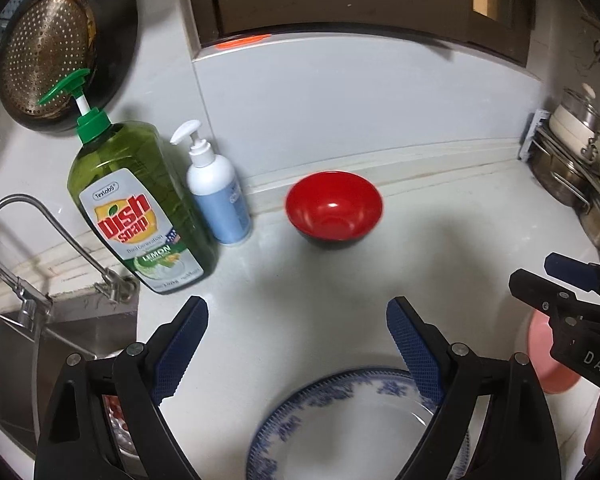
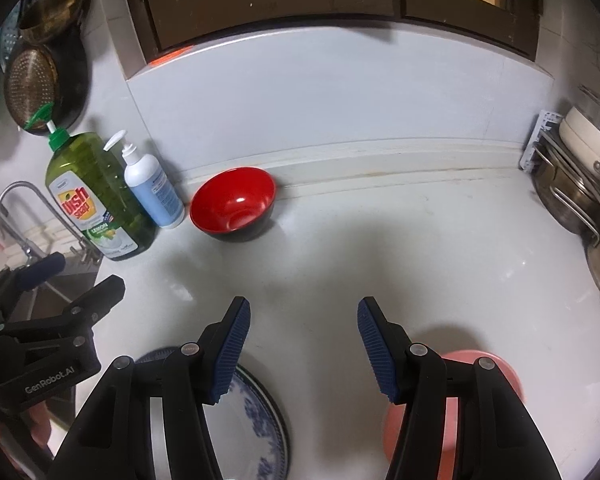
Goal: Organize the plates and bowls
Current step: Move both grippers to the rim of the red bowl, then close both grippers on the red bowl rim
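Both grippers hold nothing, jaws spread wide. The left gripper (image 1: 296,344) hovers over bare counter (image 1: 340,280), with the blue plate (image 1: 340,420) just beneath it at 6 o'clock in its view. The right gripper (image 2: 302,344) hangs between that plate (image 2: 252,412) at 7 o'clock and the pink dish (image 2: 460,400) at 5 o'clock. The red bowl (image 1: 334,206) stands apart at 12 o'clock from the left jaws, near the back wall, just beside the white bottle (image 1: 218,196) and the soap bottle (image 1: 140,204).

In my judgement the risks are these: the grippers sit close together, so reaching for the same dish could knock them against each other; a pinch on the plate's thin glazed rim may slip and drop it; a reach for the bowl from the left could tip the bottles toward the sink (image 1: 40,344).

Count: one plate, one red bowl, one pink dish whose form I cannot tell, two pump bottles, one tap (image 1: 40,236).
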A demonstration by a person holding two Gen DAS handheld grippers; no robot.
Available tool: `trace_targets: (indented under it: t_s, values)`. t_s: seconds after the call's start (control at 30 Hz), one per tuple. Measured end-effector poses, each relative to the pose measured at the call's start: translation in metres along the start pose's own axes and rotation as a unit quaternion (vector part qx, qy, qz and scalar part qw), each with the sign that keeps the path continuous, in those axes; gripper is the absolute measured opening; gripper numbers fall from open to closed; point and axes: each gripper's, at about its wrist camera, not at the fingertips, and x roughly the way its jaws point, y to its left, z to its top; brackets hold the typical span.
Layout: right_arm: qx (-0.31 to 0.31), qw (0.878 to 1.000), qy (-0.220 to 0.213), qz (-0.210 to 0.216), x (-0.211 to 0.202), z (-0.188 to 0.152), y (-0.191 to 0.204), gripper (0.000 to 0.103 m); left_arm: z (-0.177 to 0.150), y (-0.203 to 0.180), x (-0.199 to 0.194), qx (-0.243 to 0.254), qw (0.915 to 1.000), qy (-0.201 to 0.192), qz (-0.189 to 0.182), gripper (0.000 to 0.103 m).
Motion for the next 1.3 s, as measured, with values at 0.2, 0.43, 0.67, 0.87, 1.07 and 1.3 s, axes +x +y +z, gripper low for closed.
trace_targets:
  t_s: [0.2,0.43,0.67,0.87,1.07,1.3]
  values:
    - [0.003,1.000,0.003,-0.001,0.024,0.017,0.010,0.057,0.016,0.018,0.026,0.002,1.0000,0.007,0.004,0.092]
    - [0.018,1.000,0.011,0.004,0.056,0.037,0.015,0.057,0.033,0.026,0.062,0.011,0.9998,0.012,-0.009,0.091]
    - [0.044,0.999,0.018,0.014,0.088,0.055,0.016,0.057,0.051,0.026,0.101,0.018,0.9997,0.014,-0.013,0.086]
    - [0.068,0.997,0.018,0.026,0.115,0.072,0.019,0.056,0.060,0.022,0.130,0.019,0.9995,0.021,-0.016,0.080]
    - [0.076,0.996,0.040,0.037,0.144,0.083,0.024,0.050,0.068,0.019,0.157,0.006,0.9991,0.036,-0.021,0.073]
    - [0.085,0.993,0.068,0.045,0.173,0.088,0.027,0.038,0.073,0.020,0.180,0.004,0.9983,0.055,-0.020,0.064]
